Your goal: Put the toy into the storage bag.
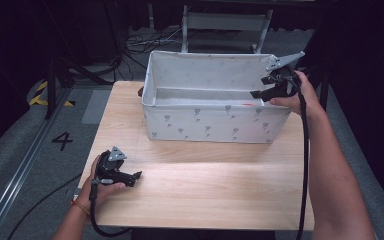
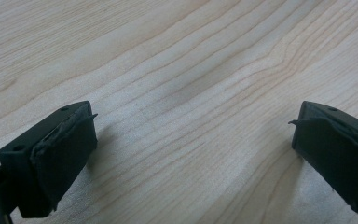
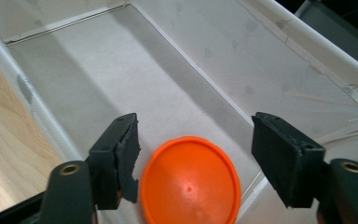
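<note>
Inside the fabric box (image 3: 205,60) we held the right hand-held gripper (image 3: 193,154) with jaws apart above the orange disc (image 3: 189,183), while the left hand-held gripper (image 2: 191,149) stood wide apart over the desk (image 2: 177,70).

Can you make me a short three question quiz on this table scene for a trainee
1. What lies on the floor of the fabric box?
2. True or false: the right gripper is clamped on the orange disc.
3. Over what does the left gripper sit: A the box, B the bare wooden table, C the floor?

Key: 1. An orange disc. 2. False; its jaws stand apart from the disc. 3. B.
</note>
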A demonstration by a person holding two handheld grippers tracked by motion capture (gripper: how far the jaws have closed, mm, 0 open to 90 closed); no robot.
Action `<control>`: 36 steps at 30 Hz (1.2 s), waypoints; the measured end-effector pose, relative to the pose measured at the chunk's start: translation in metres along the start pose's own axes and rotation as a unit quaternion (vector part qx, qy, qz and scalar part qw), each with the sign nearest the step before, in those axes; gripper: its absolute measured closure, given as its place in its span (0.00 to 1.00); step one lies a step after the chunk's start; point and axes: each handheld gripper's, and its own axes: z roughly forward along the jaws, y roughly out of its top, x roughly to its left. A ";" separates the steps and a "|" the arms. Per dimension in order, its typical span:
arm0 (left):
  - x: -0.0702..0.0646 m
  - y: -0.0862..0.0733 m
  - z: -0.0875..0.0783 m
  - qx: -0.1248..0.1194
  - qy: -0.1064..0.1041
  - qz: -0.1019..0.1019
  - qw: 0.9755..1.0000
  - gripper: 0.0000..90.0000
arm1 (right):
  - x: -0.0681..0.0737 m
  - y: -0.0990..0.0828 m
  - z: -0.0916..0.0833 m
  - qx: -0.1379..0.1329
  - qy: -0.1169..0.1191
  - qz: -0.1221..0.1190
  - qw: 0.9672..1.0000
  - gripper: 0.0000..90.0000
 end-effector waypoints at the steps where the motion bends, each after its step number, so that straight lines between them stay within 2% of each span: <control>1: 0.000 0.000 0.000 0.000 0.000 0.000 1.000 0.00 | 0.002 0.000 -0.002 -0.001 -0.002 0.001 1.000 0.34; 6: 0.000 0.000 0.000 0.000 0.000 0.000 1.000 0.00 | 0.007 -0.001 -0.013 -0.010 -0.012 0.008 1.000 0.30; 8: 0.000 0.000 0.000 0.000 0.000 0.000 1.000 0.00 | 0.009 -0.003 -0.017 -0.015 -0.028 0.011 0.999 0.29; 11: 0.000 0.000 0.000 0.000 0.000 0.000 1.000 0.00 | 0.013 -0.008 -0.023 -0.028 -0.043 0.029 0.998 0.26; 15: 0.001 0.000 0.000 0.001 -0.003 0.003 1.000 0.00 | 0.019 -0.017 -0.028 -0.050 -0.048 0.050 0.996 0.26; 21: 0.002 0.001 0.001 -0.001 -0.008 0.011 1.000 0.00 | 0.030 -0.034 -0.034 -0.038 -0.071 0.060 0.995 0.26; 27: 0.003 0.001 0.001 -0.001 -0.009 0.013 1.000 0.00 | 0.038 -0.046 -0.041 -0.024 -0.090 0.058 0.994 0.26; 29: 0.003 0.001 0.001 -0.001 -0.009 0.013 1.000 0.00 | 0.044 -0.052 -0.048 -0.023 -0.100 0.046 0.994 0.25; 36: 0.002 0.001 0.001 -0.001 -0.007 0.011 1.000 0.00 | 0.058 -0.061 -0.058 -0.026 -0.100 0.031 0.994 0.24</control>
